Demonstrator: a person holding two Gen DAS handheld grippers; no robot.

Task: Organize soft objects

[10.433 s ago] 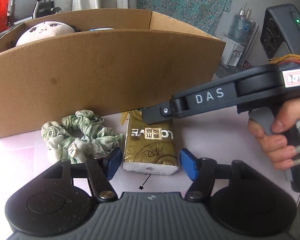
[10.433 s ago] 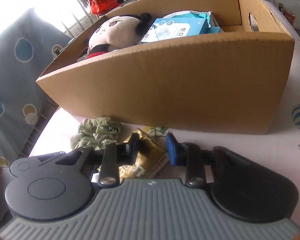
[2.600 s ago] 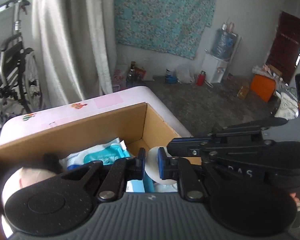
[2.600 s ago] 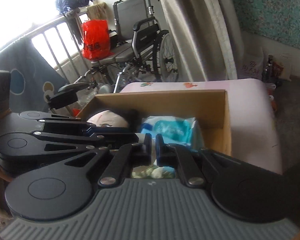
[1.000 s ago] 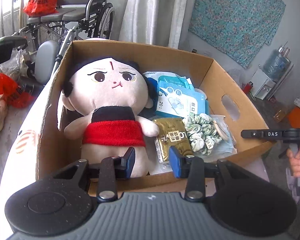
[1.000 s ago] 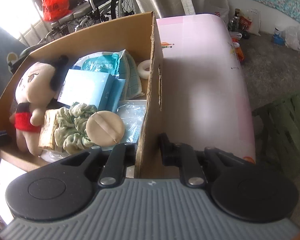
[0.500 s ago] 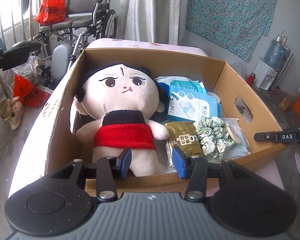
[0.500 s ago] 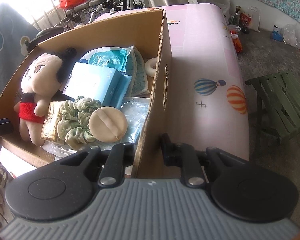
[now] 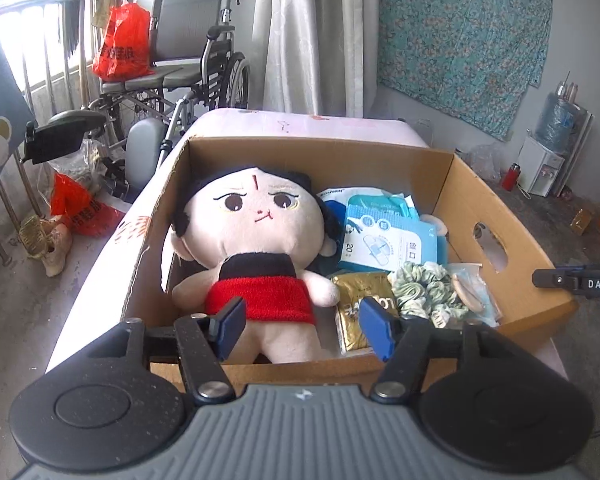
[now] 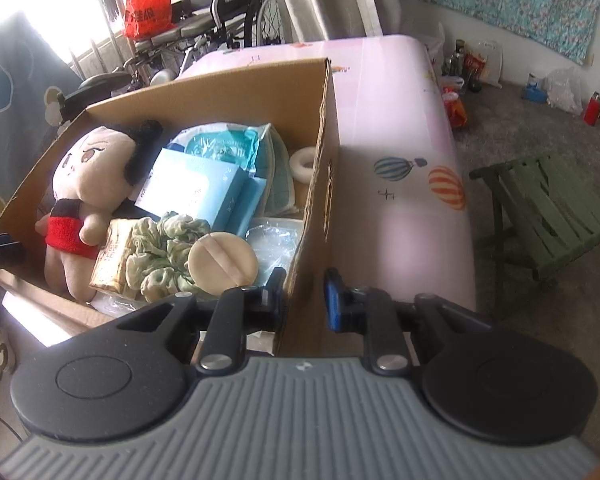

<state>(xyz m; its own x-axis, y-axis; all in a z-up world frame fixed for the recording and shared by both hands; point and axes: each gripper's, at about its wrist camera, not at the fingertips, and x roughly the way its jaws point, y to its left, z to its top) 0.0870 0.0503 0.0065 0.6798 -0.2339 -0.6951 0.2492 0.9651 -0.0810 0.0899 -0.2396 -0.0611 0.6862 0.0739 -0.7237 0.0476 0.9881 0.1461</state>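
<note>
left gripper pulled back from cardboard box, fingers opening, empty.

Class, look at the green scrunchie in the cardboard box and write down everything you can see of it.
The green scrunchie is a ruffled ring of pale green fabric with a faint whitish pattern, soft and crumpled. It lies loose and flat near the front of the cardboard box, unheld. The gold tissue pack lies against one side; the round beige puff overlaps the other. A light blue packet lies just behind it, and clear plastic wrapping shows beneath its edge.
</note>
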